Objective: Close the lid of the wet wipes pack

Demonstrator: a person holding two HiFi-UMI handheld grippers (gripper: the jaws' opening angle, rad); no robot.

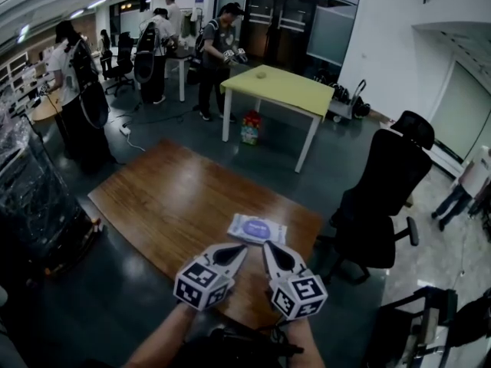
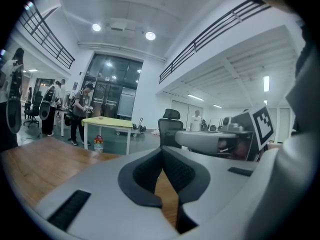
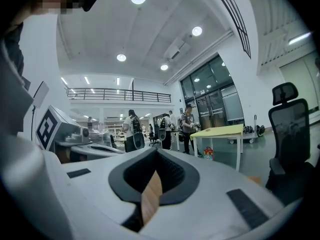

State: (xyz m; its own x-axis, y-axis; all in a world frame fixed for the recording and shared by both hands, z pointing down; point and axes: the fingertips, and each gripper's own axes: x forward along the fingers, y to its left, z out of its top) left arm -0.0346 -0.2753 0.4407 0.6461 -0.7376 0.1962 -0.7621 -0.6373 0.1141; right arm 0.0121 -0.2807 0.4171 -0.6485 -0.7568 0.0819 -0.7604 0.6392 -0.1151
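Observation:
The wet wipes pack (image 1: 257, 228) is a flat white and lavender packet lying on the wooden table (image 1: 176, 198) near its right corner. Its lid is too small to make out. My left gripper (image 1: 238, 249) and right gripper (image 1: 268, 246) are held side by side just short of the pack, tips pointing at it, neither touching it. In the left gripper view the left gripper (image 2: 161, 152) has its jaws met with nothing between them. The right gripper (image 3: 156, 155) looks the same in the right gripper view. Neither gripper view shows the pack.
A black office chair (image 1: 383, 198) stands right of the table. A yellow-green table (image 1: 280, 87) is farther back, with several people standing beyond it. A plastic-wrapped stack (image 1: 31, 198) sits at the left. The wooden table's near edge lies under my grippers.

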